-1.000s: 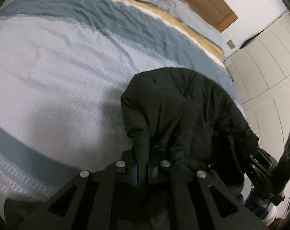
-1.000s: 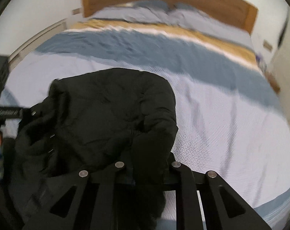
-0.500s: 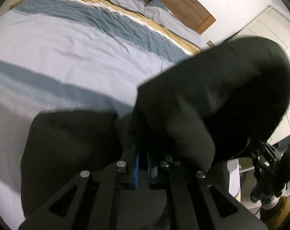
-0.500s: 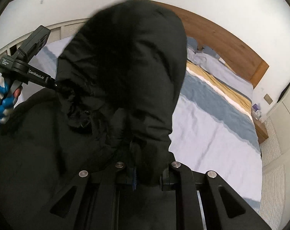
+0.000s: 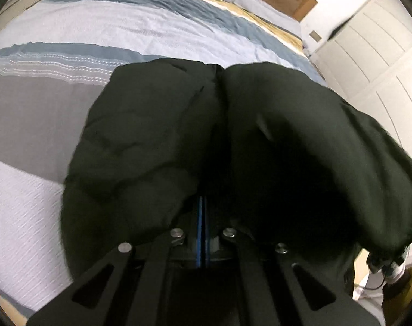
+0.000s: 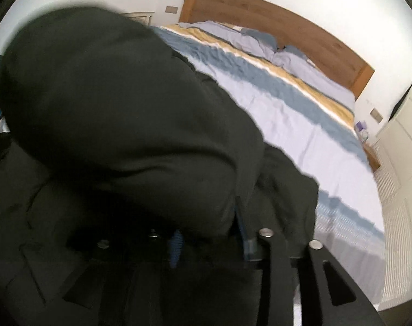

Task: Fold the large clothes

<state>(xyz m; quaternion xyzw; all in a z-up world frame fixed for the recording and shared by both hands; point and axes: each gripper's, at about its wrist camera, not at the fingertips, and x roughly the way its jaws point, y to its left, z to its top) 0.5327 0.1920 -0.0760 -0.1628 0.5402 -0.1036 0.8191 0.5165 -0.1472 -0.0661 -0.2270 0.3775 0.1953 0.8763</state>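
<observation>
A black puffy jacket [image 5: 157, 125] lies on the near part of the bed, its top layer doubled over in two rounded bulges. My left gripper [image 5: 202, 203] is shut, blue pads together, with its tips buried in the jacket's fold. In the right wrist view the jacket [image 6: 110, 103] fills the left half as a big blurred bulge. My right gripper [image 6: 208, 225] has its jaws opening. Its blue pads [image 6: 242, 231] stand apart, with puffy fabric bulging loosely between them.
The bed cover [image 5: 124, 27] has pale, blue and mustard stripes and runs back to pillows and a wooden headboard [image 6: 287, 21]. White wardrobe doors [image 5: 369, 62] stand to the right of the bed. A small nightstand [image 6: 371, 157] sits beside it.
Both grippers lifted the jacket's far part off the bed and swung it over toward the near edge, where it now settles doubled. The right jaws have parted; the left stays shut.
</observation>
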